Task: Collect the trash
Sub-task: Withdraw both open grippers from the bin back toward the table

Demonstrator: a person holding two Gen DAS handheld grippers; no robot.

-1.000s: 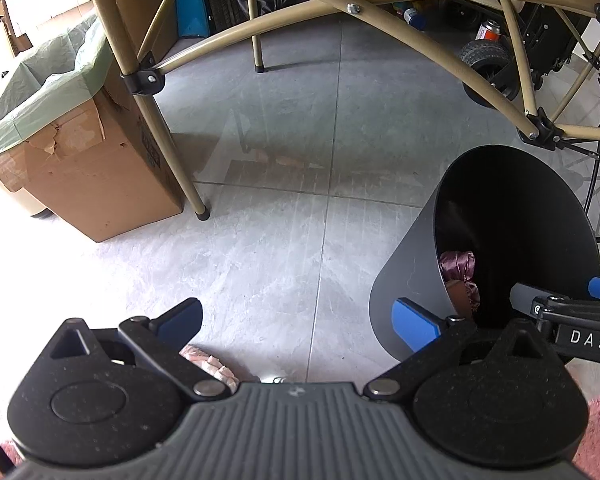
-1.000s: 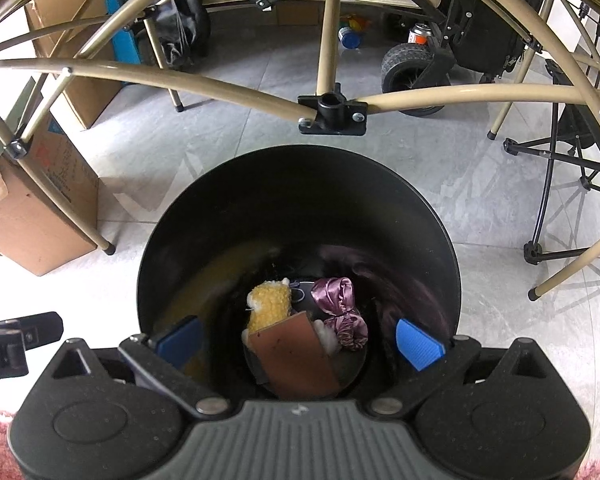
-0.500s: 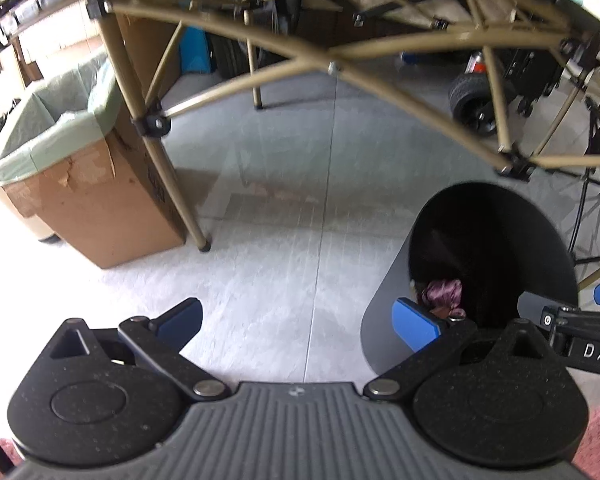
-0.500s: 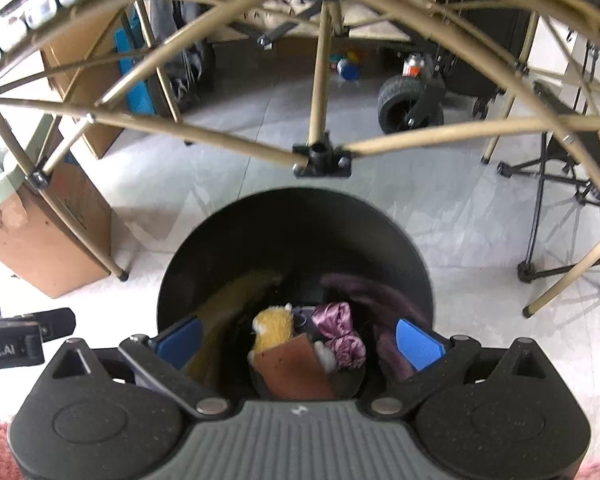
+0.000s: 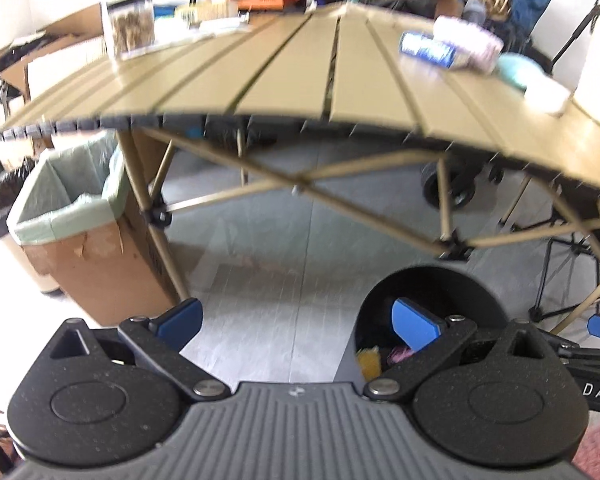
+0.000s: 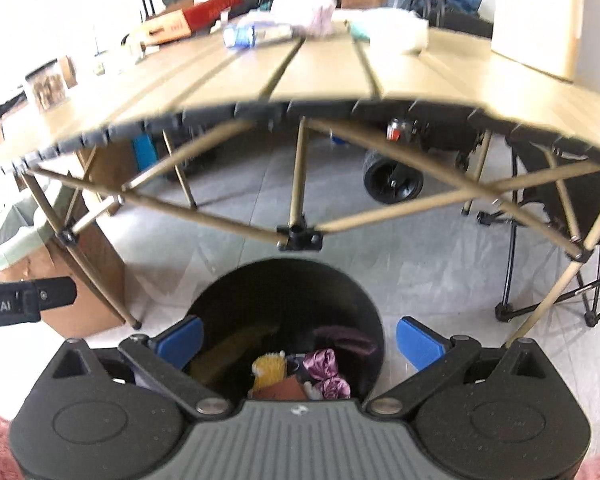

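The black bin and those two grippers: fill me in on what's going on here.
A person is collecting trash with a handheld gripper in each hand. Both the left gripper and the right gripper are open and empty, held above the black bin on the floor beside the folding table. The bin already holds a yellow fluffy item, a brown piece and a shiny purple wad. More clutter sits on the tabletop.
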